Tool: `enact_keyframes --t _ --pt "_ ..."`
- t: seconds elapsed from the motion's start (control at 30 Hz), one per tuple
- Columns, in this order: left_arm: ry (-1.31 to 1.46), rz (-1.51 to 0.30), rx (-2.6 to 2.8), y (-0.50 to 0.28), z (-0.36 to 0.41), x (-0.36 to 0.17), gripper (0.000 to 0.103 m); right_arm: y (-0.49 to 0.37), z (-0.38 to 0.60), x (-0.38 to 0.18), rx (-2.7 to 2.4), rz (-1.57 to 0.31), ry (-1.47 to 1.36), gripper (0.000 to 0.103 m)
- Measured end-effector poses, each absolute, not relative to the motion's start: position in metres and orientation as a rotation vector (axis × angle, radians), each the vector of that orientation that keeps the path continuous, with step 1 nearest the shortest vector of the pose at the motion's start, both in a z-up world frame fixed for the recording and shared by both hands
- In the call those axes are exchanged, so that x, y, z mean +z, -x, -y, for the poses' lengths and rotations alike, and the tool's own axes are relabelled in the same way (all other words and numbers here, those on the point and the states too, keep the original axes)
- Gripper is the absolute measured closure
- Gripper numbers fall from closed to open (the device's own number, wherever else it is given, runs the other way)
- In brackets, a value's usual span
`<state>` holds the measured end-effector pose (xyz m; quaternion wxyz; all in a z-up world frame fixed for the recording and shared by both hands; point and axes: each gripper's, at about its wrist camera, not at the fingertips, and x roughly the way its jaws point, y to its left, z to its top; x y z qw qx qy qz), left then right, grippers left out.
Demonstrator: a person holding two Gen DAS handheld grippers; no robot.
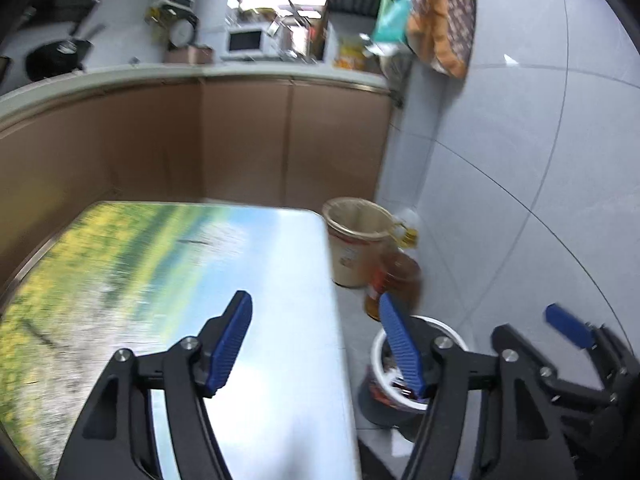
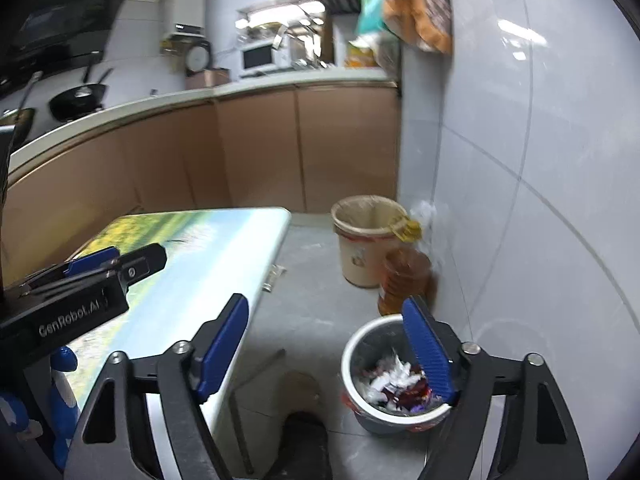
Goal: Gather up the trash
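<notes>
Cabinets in tan run along the far side under a pale counter. Nearer, a table with a landscape print fills the left. On the floor to its right stand a beige bin, an amber oil bottle touching it, and, nearest, a small grey trash can holding crumpled wrappers. Left gripper and right gripper both hang spread wide, grasping nothing.

A glossy printed table top reflects light at nine o'clock of a smooth plastic bin filled with crinkled shiny wrappers, while a clear plastic oil bottle, glossy wall tiles and matt black grippers with ribbed blue pads surround it.
</notes>
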<state>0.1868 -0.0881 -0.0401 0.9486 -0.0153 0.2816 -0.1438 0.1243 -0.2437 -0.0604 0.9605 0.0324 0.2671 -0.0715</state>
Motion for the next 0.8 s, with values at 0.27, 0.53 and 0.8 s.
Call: enact_keyframes --t 0.27,0.53,0.8 --pt "0.037 -0.465 -0.171 -0.13 0.029 -0.008 0.03 -0.091 0.196 -0.023 -0.104 -0.449 0.002 0.008" --pt "0.036 -0.408 -0.11 -0.088 0.006 0.009 0.025 -0.067 0.173 -0.007 -0.07 -0.398 0.039 0.005" --pt "-0.013 -0.364 -0.043 -0.066 0.009 0.02 0.021 -0.048 0.17 0.004 -0.072 -0.354 0.041 0.002"
